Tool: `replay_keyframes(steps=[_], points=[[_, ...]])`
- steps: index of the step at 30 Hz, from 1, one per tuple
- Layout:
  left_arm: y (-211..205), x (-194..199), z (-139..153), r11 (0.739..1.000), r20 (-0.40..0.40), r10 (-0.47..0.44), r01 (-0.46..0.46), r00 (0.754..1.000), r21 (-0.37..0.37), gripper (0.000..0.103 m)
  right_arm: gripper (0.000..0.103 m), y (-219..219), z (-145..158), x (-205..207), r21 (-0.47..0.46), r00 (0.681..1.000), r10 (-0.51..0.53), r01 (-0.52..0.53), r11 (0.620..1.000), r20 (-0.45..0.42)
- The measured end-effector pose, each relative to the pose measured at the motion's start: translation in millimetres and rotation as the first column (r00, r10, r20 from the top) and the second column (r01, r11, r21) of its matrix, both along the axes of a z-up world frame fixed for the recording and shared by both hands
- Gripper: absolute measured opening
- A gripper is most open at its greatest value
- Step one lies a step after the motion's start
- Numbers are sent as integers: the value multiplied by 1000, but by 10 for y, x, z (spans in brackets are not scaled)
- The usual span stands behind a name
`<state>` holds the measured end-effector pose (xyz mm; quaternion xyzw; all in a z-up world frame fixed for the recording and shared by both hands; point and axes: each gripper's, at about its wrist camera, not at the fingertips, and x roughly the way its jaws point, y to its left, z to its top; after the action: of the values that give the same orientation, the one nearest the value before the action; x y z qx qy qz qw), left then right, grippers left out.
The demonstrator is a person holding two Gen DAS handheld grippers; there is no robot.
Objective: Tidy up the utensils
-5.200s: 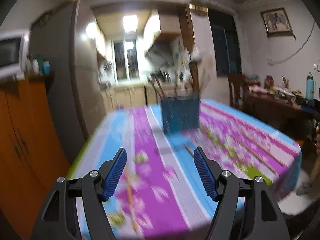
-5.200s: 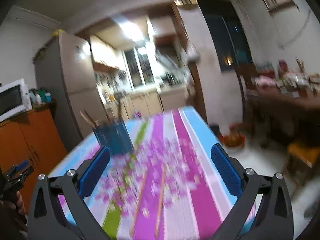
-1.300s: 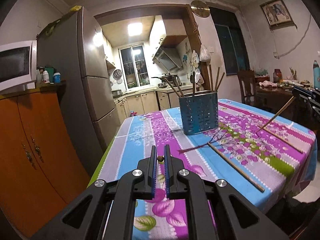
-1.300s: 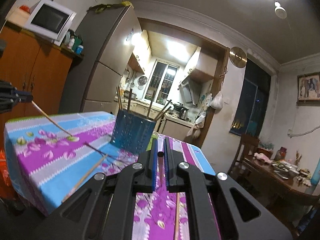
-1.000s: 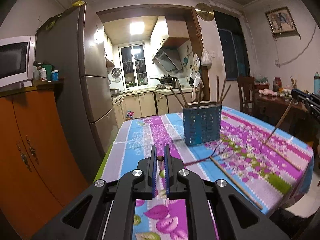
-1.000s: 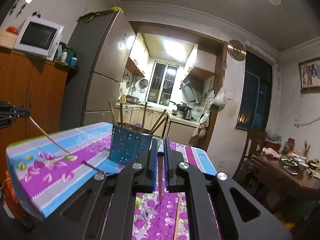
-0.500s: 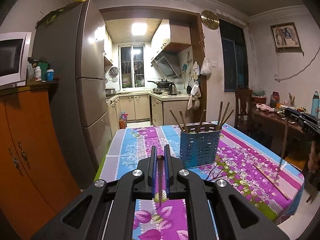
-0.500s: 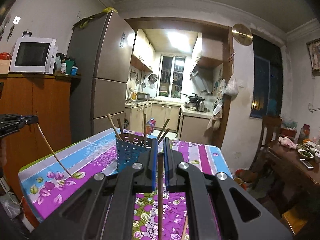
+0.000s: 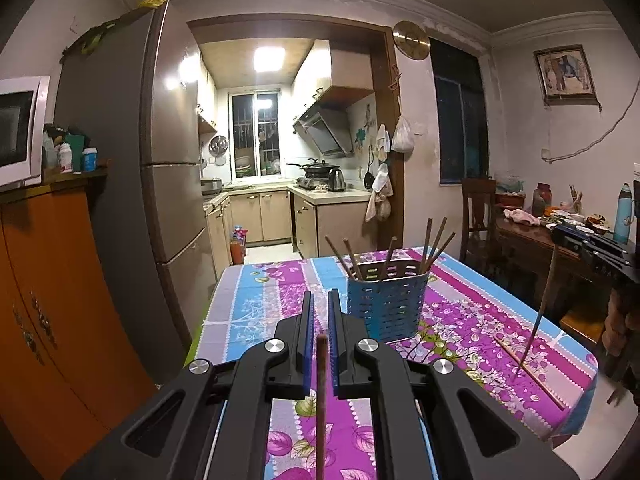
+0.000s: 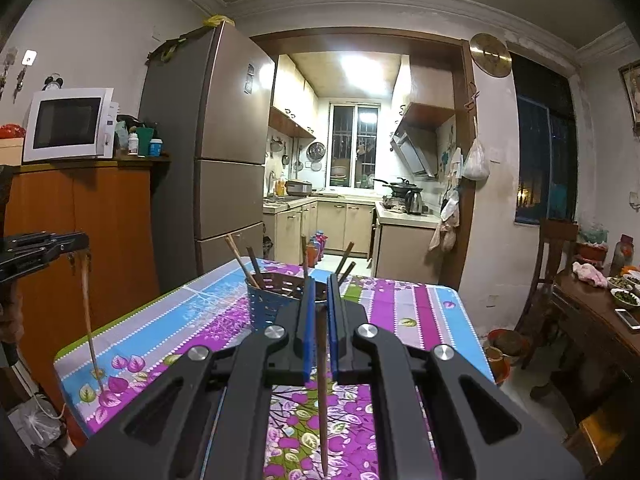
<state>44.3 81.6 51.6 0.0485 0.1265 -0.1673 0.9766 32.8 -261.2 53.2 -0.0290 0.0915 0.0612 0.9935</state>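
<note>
Holding two chopsticks (image 9: 321, 400) (image 10: 322, 392) — one each

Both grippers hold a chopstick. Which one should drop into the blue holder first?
Right, probably: the blue holder sits just past the tips of the right gripper, its opening visible. From the left gripper it stands off to one side.

The setting was a home dining room that opened onto a small kitchen. A refrigerator (image 9: 160, 184), a microwave (image 10: 68, 124) on an orange cabinet (image 9: 48, 300) and a table under a floral cloth (image 9: 480, 320) furnished the room. Beyond the doorway stood a range hood (image 9: 324, 132), base cabinets (image 9: 260, 216) and a barred window (image 9: 256, 136).
</note>
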Motion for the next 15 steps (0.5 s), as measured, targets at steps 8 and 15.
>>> replay_keyframes(steps=[8,15], points=[[-128,-12,47,1000,16,-29,29,999,10,8,5,7,10,26,9,1000,8,-8,1000,-9],[-433,270,-235,984,-114,-96,111,989,138,8,5,-23,5,34,28,1000,12,-12,1000,-16]])
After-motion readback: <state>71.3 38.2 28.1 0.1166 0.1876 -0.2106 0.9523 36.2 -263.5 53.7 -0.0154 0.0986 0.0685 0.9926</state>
